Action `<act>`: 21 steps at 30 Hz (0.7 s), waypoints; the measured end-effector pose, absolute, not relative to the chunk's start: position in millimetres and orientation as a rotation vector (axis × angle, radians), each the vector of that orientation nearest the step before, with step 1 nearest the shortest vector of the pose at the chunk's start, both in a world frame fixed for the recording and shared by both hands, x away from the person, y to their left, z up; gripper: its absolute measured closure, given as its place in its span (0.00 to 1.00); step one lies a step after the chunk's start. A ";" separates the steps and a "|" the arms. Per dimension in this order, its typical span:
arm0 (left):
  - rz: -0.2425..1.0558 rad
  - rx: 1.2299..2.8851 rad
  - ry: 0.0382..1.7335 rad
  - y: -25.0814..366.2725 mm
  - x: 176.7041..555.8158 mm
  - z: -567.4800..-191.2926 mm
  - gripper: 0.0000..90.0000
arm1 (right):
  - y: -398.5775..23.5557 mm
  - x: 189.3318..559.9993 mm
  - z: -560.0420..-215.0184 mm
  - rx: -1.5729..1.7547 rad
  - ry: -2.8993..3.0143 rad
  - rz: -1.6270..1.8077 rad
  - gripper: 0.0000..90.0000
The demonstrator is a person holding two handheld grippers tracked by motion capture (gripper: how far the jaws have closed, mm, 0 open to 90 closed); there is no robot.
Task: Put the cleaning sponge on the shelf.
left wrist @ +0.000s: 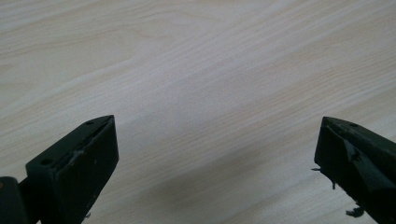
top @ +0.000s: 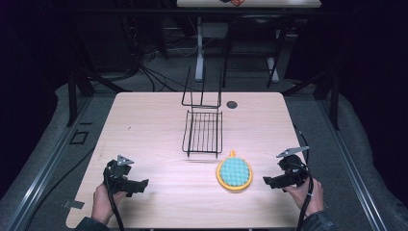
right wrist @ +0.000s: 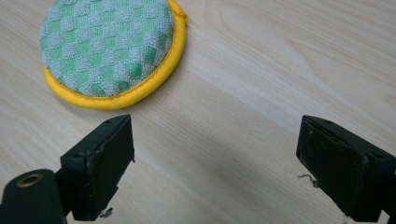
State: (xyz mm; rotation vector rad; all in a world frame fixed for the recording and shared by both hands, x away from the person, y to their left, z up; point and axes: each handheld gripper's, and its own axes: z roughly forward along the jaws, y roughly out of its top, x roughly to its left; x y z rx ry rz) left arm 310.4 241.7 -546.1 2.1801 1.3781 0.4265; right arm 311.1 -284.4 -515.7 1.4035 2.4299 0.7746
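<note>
A round pad [top: 234, 173] with a green-checked cloth face and a yellow rim lies flat on the wooden table [top: 154, 120], right of centre near the front. Beyond it stands a black wire rack [top: 202, 131]. My right gripper [top: 269, 182] hovers just right of the pad, open, with nothing between its jaws. In the right gripper view the pad [right wrist: 109, 49] lies ahead and to the left of the open right gripper [right wrist: 215, 163]. My left gripper [top: 141, 186] is at the front left, open over bare wood, as the left gripper view [left wrist: 215, 158] confirms.
A small dark round disc [top: 232, 104] is set in the table top near the far edge. Behind the table are stand legs and cables on a grey floor. Another table's edge [top: 250, 4] shows at the top.
</note>
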 end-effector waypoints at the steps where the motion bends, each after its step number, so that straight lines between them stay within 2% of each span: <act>1: 0.426 2.180 1.378 241.7 310.4 -546.1 0.00 | -284.4 311.1 -515.7 1.403 2.430 0.775 0.12; 11: 0.426 2.188 1.362 241.6 309.7 -545.5 0.00 | -279.0 312.2 -514.6 1.365 2.460 0.785 0.13; 13: 0.426 2.175 1.361 242.3 309.7 -545.0 0.00 | -276.3 312.3 -515.1 1.356 2.466 0.808 0.08; 21: 0.429 2.171 1.363 242.4 309.9 -544.9 0.00 | -265.8 312.5 -516.8 1.314 2.491 0.831 0.02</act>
